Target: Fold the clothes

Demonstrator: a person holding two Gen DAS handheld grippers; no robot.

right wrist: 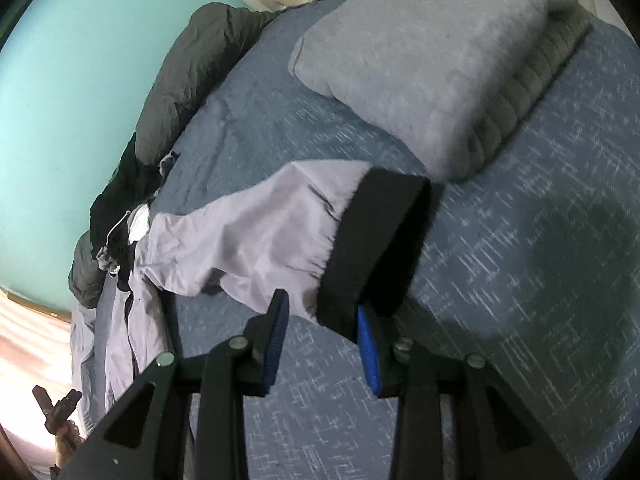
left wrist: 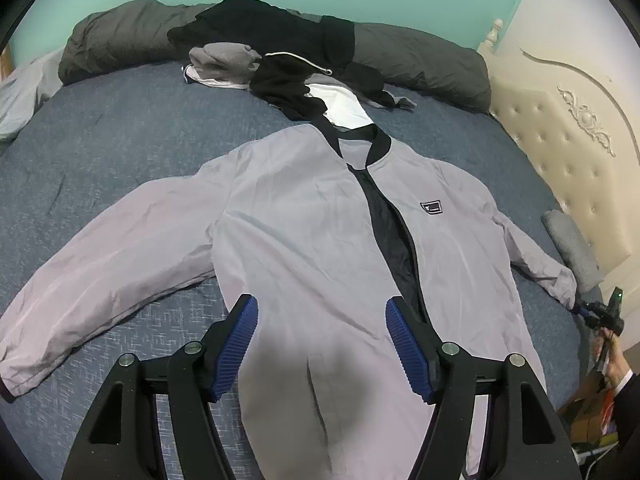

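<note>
Your left gripper [left wrist: 322, 344] is hovering over the lower front of the grey jacket [left wrist: 304, 232], its blue-padded fingers [left wrist: 240, 344] spread wide and holding nothing. That jacket is lying face up and spread flat on the blue bed [left wrist: 120, 128], sleeves out to both sides, its dark zipper partly open down the middle. Beyond its collar, a pile of black, grey and white clothes [left wrist: 272, 60] is crowding the far side of the bed, touching the jacket's neck, and a rumpled dark grey duvet [left wrist: 420, 60] is lying along the wall behind it.

Your right gripper [right wrist: 322, 344] is sitting at the jacket's black cuff [right wrist: 376, 244]; the right finger [right wrist: 368, 348] is slipping under the cuff's edge while the left finger [right wrist: 276, 340] is standing apart from it, so the fingers are parted, not yet pinching. Just past that cuff, a folded grey fleece garment [right wrist: 440, 64] is resting on the bed, near the cream tufted headboard [left wrist: 560, 132].
</note>
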